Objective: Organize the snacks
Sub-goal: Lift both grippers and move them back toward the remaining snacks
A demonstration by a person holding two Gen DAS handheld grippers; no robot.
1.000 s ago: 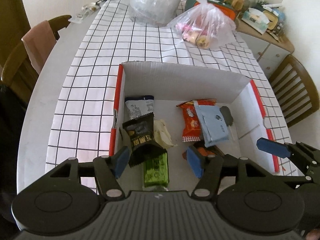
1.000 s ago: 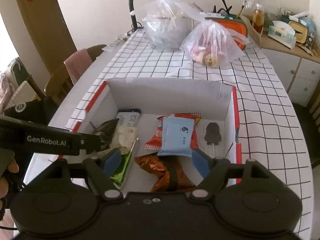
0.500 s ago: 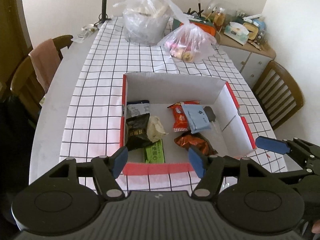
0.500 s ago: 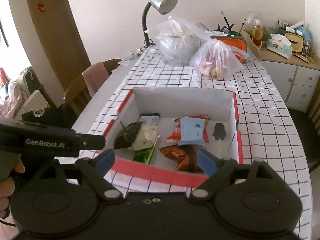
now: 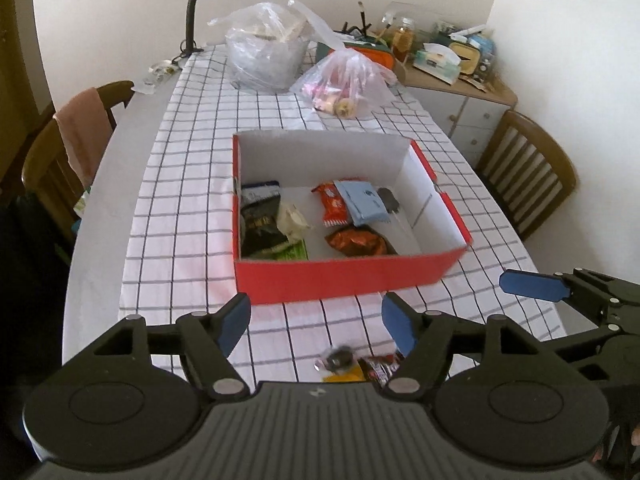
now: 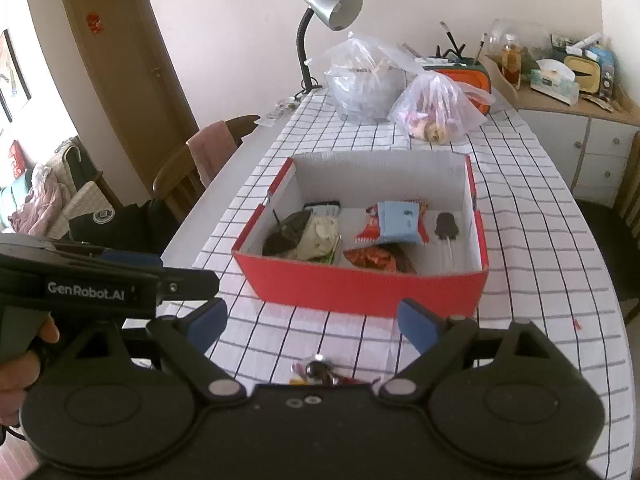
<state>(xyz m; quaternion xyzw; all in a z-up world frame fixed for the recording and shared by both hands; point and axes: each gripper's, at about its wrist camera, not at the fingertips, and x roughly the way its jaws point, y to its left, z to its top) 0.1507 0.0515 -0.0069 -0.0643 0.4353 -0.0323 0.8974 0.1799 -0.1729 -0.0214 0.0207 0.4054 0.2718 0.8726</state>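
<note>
At bottom centre, loose wrapped snacks (image 5: 352, 364) lie on the desk (image 5: 180, 216) before my left tongs (image 5: 316, 320) and right tongs (image 6: 312, 320), both released; light, crinkly, best pinched mid-wrapper.

"GenRobot.AI" in white on the black left tongs (image 6: 120, 258), snack wrapper print illegible
</note>
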